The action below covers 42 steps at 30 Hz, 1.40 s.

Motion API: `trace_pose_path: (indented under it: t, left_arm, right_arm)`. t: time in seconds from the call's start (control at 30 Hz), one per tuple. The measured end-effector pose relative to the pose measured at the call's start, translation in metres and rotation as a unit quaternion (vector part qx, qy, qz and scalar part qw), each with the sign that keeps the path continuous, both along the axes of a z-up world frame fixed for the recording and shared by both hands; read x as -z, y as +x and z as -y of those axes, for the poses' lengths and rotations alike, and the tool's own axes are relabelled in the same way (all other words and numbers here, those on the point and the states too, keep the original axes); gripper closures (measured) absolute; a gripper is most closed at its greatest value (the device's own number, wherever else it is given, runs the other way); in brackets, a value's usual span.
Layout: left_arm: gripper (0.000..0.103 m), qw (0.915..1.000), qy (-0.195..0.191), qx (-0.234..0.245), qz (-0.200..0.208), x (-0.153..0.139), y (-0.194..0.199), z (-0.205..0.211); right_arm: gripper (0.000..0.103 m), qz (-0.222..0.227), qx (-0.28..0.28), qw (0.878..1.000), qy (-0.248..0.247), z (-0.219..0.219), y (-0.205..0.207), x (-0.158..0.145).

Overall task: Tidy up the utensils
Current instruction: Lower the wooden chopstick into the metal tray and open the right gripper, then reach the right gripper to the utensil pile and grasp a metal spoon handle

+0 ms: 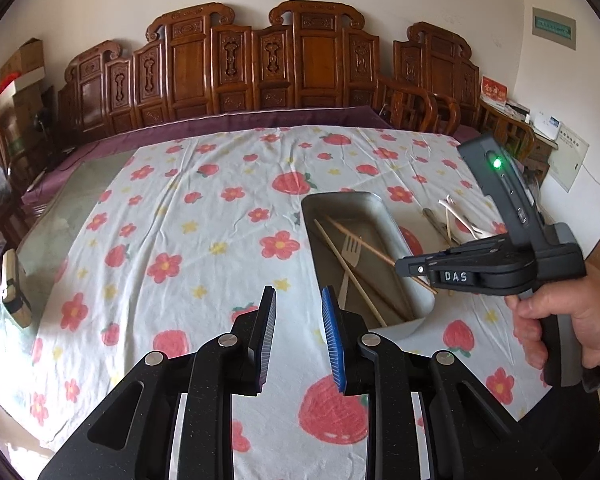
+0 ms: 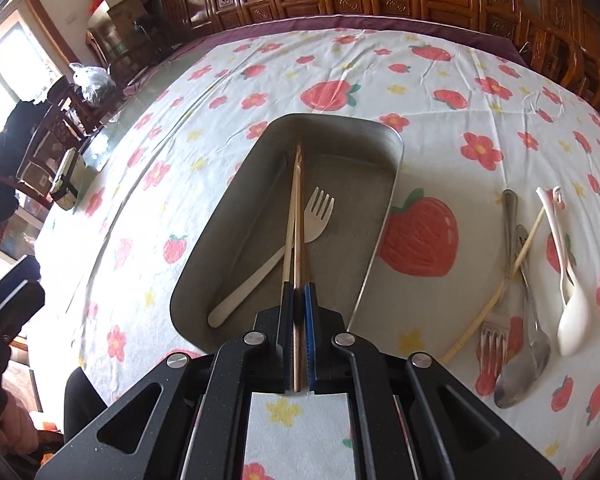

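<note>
Right hand-held gripper (image 2: 299, 292) pinches a brown chopstick (image 2: 298, 216) over the metal tray (image 2: 384, 216); lower its far tip inside before letting go, beside the pale chopstick (image 2: 289, 236).

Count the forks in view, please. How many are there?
2. A pale fork lies in the metal tray; a metal fork lies on the cloth, right of the tray, among other utensils.

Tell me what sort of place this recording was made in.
Most likely a home dining room: a large table under a strawberry-print tablecloth, carved wooden chairs lined along the wall, and a metal tray with chopsticks, forks and spoons being sorted.
</note>
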<state>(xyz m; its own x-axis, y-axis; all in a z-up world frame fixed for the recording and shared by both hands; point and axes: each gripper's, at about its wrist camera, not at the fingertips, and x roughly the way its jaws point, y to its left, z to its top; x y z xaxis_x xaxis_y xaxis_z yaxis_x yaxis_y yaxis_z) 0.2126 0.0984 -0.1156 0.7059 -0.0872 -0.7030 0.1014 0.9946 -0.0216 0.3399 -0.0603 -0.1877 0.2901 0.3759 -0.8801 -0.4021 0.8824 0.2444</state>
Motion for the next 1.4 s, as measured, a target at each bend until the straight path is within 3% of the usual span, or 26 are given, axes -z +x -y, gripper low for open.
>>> trace_pose_path:
  t: [0.2,0.37,0.5,0.57,0.77,0.87,1.13,1.4]
  left_arm:
    - [0.074,1.0,0.0,0.003,0.0,-0.002,0.008,-0.001]
    - [0.069,0.9999,-0.006,0.012,-0.003,-0.002,0.016,0.009]
    - [0.066,0.9996,-0.011,0.025,-0.005,-0.002,0.023,0.024]
    - [0.054,0.9994,-0.016,0.032,-0.005,-0.002,0.027,0.033]
    - [0.047,0.9981,-0.023,0.056,-0.01,0.002,0.037,0.067]
    - [0.046,0.9968,-0.027,0.073,-0.019,0.008,0.043,0.089]
    - [0.046,0.9914,-0.037,0.118,-0.044,0.023,0.054,0.142]
    - [0.046,0.9889,-0.033,0.133,-0.057,0.036,0.056,0.161]
  right_arm:
    - [0.094,0.007,-0.029,0.999,0.036,-0.004,-0.007,-0.006]
    - [0.094,0.031,-0.034,0.998,0.047,0.017,-0.022,-0.019]
    - [0.094,0.055,-0.021,0.997,0.04,0.056,-0.035,-0.03]
    - [0.094,0.063,-0.013,0.997,0.03,0.076,-0.039,-0.033]
    - [0.094,0.064,0.026,0.998,0.001,0.146,-0.051,-0.025]
    - [0.084,0.056,0.047,0.997,-0.001,0.169,-0.054,-0.015]
    - [0.083,0.05,0.067,0.996,0.003,0.191,-0.048,0.005]
    - [0.08,0.045,0.067,0.997,-0.015,0.195,-0.016,0.021]
